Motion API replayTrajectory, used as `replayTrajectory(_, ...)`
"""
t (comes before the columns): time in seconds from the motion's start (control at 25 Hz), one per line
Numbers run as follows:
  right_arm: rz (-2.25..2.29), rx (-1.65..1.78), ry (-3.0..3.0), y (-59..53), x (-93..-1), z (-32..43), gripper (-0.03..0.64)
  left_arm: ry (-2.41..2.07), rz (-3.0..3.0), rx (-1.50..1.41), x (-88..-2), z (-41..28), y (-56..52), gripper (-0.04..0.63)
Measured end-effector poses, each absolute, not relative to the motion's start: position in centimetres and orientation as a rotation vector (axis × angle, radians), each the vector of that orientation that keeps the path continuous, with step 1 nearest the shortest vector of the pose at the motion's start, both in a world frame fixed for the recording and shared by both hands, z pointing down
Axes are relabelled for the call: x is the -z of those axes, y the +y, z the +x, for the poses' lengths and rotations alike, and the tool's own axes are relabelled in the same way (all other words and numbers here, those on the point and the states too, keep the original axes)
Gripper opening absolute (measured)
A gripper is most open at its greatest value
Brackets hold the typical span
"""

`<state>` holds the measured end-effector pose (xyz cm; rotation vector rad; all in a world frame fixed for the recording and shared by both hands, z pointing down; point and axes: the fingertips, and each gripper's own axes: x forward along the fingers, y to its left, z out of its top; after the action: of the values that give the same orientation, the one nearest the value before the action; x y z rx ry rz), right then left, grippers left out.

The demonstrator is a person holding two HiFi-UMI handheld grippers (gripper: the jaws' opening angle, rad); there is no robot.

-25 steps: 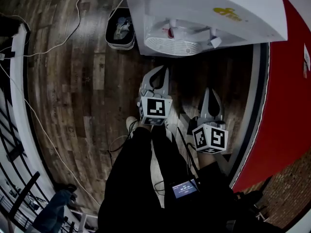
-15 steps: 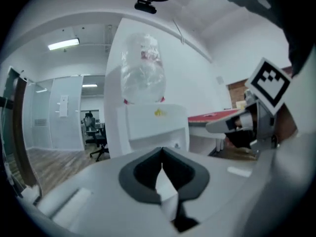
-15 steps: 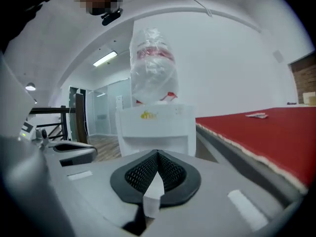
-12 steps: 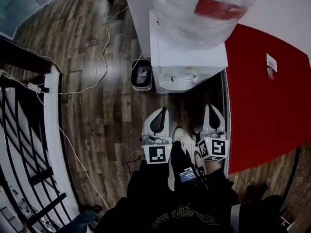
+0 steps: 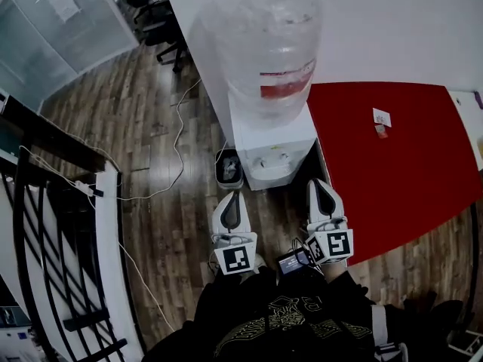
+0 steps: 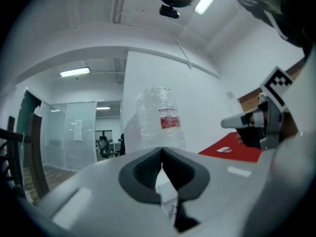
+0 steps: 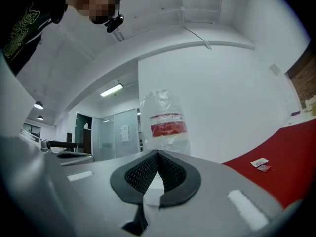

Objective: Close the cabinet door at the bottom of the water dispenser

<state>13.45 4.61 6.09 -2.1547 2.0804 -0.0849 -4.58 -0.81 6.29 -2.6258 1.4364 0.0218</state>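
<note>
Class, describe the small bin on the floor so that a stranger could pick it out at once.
Find the white water dispenser with the clear bottle on top. At its base, on the side away from the red surface, sits the small dark bin, the only container on the wooden floor.

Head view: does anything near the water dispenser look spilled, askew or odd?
Nothing spilled or askew. The bottle sits upright on the water dispenser; only a loose white cable trails over the floor beside it.
</note>
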Motion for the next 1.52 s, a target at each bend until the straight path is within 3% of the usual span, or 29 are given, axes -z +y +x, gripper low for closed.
replayTrajectory(0.32, -2.145, 0.018, 2.106, 5.9, -2.7, 15.4, -0.002, 1.376, -2.686, -0.01, -4.1, -2.0, 1.7, 0.006)
replayTrajectory(1.52, -2.179, 0.063, 2.134, 5.7, -3.9, 16.7, -0.002, 1.379, -2.656, -0.041, -3.1, -0.2, 1.4, 0.006)
